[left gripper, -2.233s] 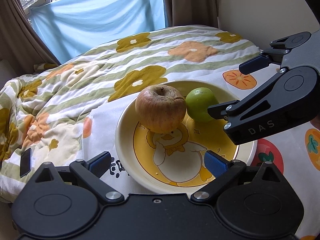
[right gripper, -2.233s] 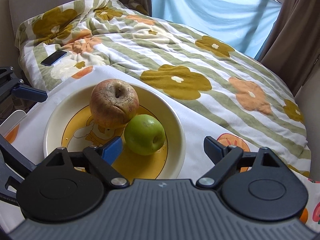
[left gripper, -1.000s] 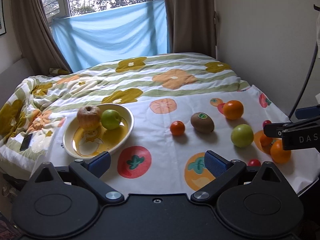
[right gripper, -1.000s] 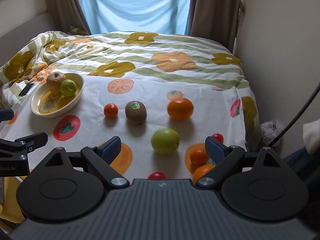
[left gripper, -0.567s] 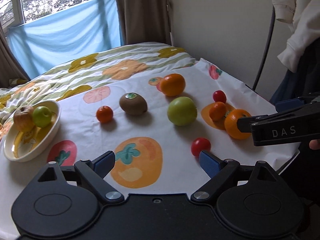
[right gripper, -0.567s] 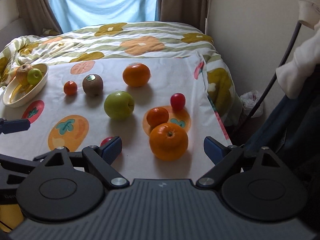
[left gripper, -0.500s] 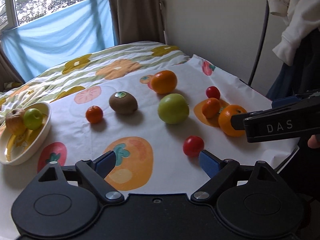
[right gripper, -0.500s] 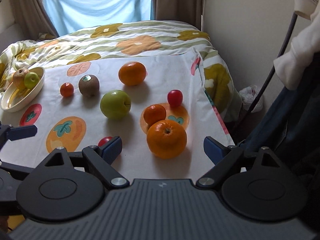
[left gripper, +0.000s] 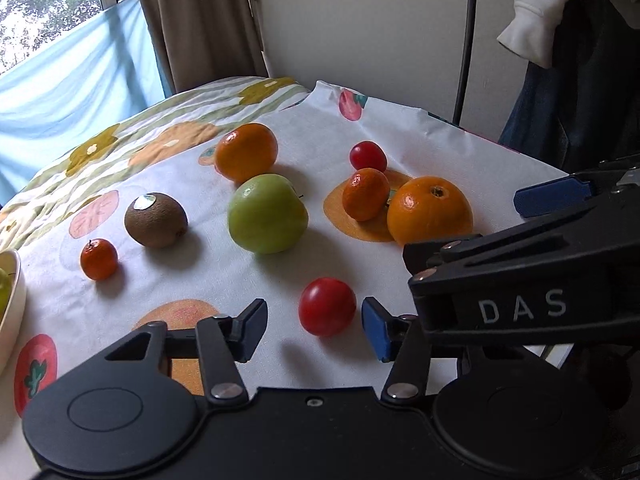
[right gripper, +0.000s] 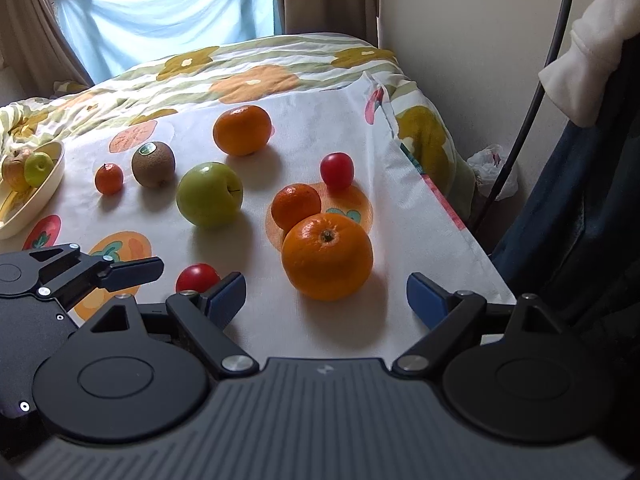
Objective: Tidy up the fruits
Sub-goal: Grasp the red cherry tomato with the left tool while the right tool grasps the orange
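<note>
Loose fruit lies on a fruit-print cloth. My left gripper (left gripper: 314,330) is open, its tips on either side of a red tomato (left gripper: 327,306), not touching it. My right gripper (right gripper: 326,295) is open around the near side of a big orange (right gripper: 327,256). Beyond lie a small mandarin (right gripper: 296,206), a second red tomato (right gripper: 337,170), a green apple (right gripper: 209,194), another orange (right gripper: 242,130), a kiwi (right gripper: 153,164) and a tiny mandarin (right gripper: 109,178). A cream bowl (right gripper: 38,196) at far left holds a brown apple (right gripper: 12,167) and a small green apple (right gripper: 38,168).
The cloth's right edge (right gripper: 452,216) drops off beside a wall. A flowered quilt (right gripper: 240,68) covers the bed behind. A black cable (right gripper: 520,136) and hanging clothes (right gripper: 592,40) are on the right. The right gripper's body (left gripper: 520,280) crosses the left wrist view.
Both grippers have moved away from the bowl to the right end of the cloth and lowered. The left now straddles the red tomato, the right the big orange.
</note>
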